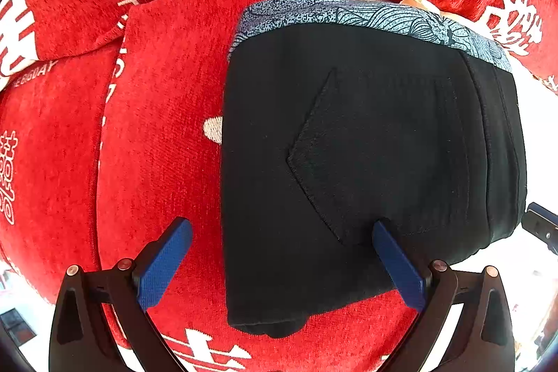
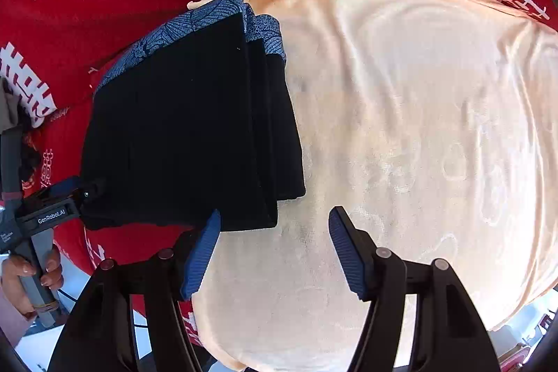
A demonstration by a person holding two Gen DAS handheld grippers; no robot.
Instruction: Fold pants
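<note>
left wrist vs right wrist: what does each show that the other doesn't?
Left wrist only: the back pocket on the top face of the folded black pants, and the open left tool straddling their near left edge.

Right wrist only: a cream blanket under the pants' stacked fold edges, the open right tool, and the hand gripping the left tool's handle.

Both: the pants, blue patterned cloth behind them, red printed cover.
</note>
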